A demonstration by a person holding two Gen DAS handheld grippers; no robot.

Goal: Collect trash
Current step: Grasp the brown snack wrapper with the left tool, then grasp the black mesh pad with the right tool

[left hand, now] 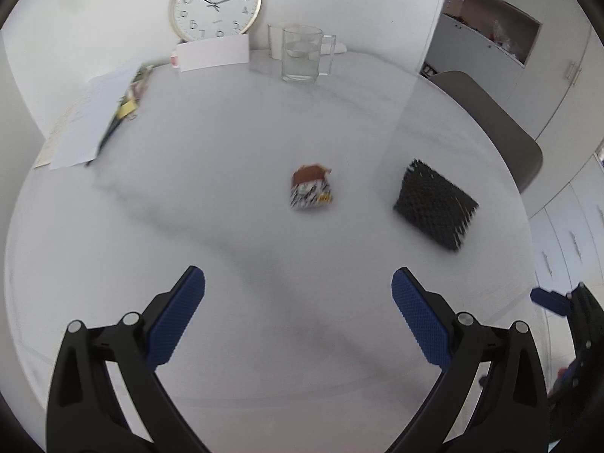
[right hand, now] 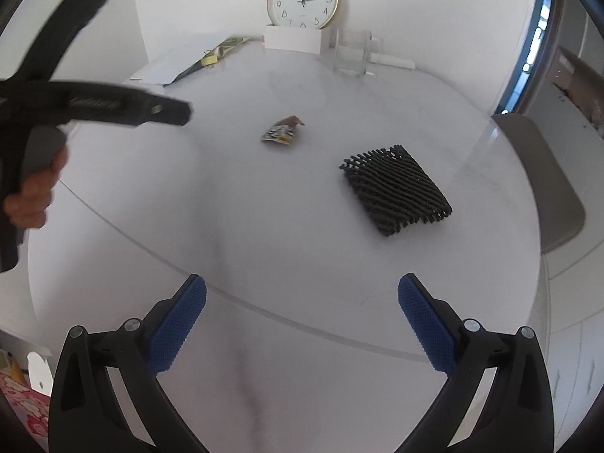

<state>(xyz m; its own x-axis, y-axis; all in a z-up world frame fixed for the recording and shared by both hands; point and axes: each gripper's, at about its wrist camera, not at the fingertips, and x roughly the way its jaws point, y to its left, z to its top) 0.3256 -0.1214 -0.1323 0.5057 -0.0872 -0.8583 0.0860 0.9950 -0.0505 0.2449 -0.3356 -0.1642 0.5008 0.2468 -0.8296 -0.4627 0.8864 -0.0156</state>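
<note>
Both grippers hover over desk (left hand: 226, 196), empty.
Left gripper (left hand: 298, 313) & right gripper (right hand: 302, 321) jaws wide apart; wrapper (left hand: 311, 188), mesh (left hand: 436, 204) ahead.

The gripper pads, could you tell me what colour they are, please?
Blue pads, with a fine dotted texture, clearest in the right wrist view.

A white table (left hand: 226, 226) carries a crumpled wrapper (left hand: 311, 187) mid-top, black foam netting (left hand: 436, 204) (nearer the right edge), papers (left hand: 87, 120) at the far-left edge.
</note>
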